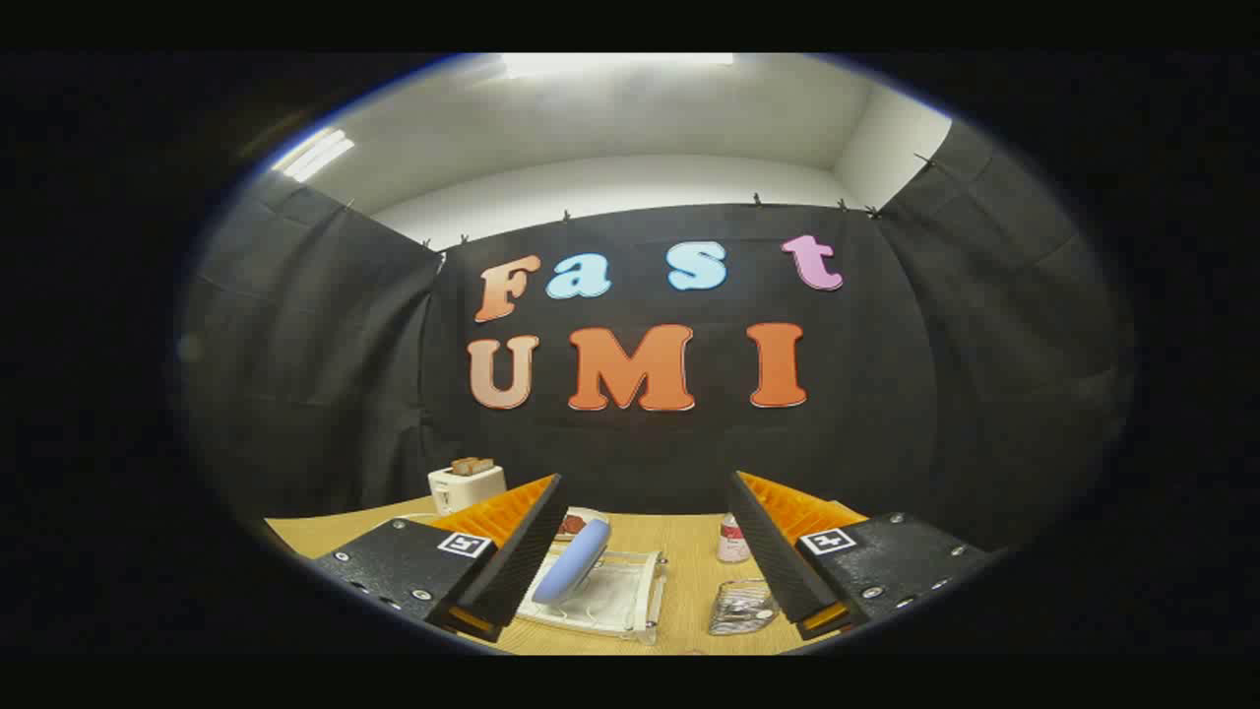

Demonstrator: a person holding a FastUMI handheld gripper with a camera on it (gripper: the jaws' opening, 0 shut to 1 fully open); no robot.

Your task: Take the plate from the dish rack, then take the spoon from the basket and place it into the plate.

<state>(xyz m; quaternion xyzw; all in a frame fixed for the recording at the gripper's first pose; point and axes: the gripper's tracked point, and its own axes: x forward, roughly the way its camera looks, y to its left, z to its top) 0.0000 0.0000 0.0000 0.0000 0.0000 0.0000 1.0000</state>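
My gripper (645, 547) is held above the wooden table (689, 561), its two fingers (517, 561) wide apart with nothing between them. Just ahead of the left finger a pale blue plate (576, 561) stands on edge in a clear dish rack (610, 596). Nearer the right finger sits a small shiny wire basket (740, 606) holding metal cutlery; I cannot pick out the spoon in it.
A white toaster (466, 484) with toast in it stands at the table's far left. A small can (731, 540) with a red and white label stands beyond the basket. A flat item with a dark red patch (576, 522) lies behind the rack.
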